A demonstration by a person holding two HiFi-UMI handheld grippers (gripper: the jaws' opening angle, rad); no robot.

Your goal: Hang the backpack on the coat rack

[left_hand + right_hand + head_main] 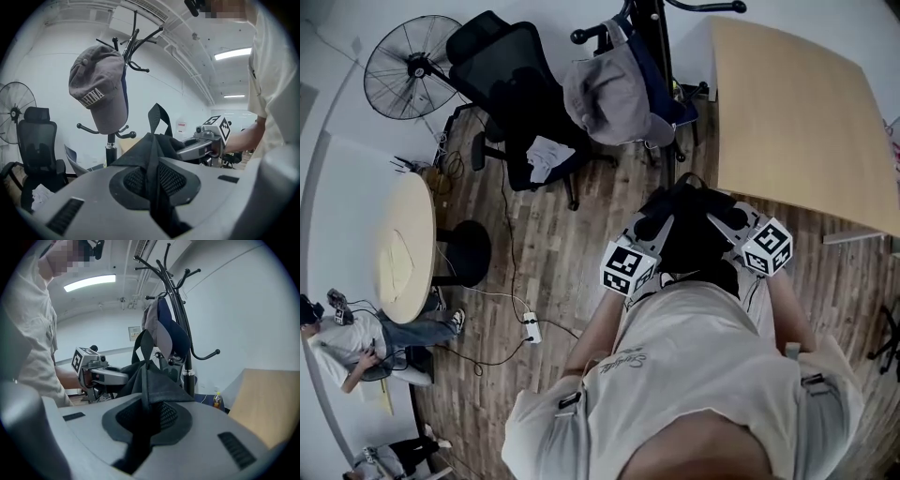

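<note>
Cap (605, 94) on coat rack (110, 151); backpack (689, 234) before it; table (797, 112) right, chair (511, 75) left.

Head view — coat rack (660, 56) top cropped.

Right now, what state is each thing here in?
backpack, held up between both grippers, not yet on the rack.
left gripper, shut on the backpack.
right gripper, shut on the backpack.
coat rack, upright, some hooks bare.
grey cap, hanging on the coat rack.
office chair, unoccupied, a white cloth on it.
fan, standing; spinning or not, cannot tell.
</note>
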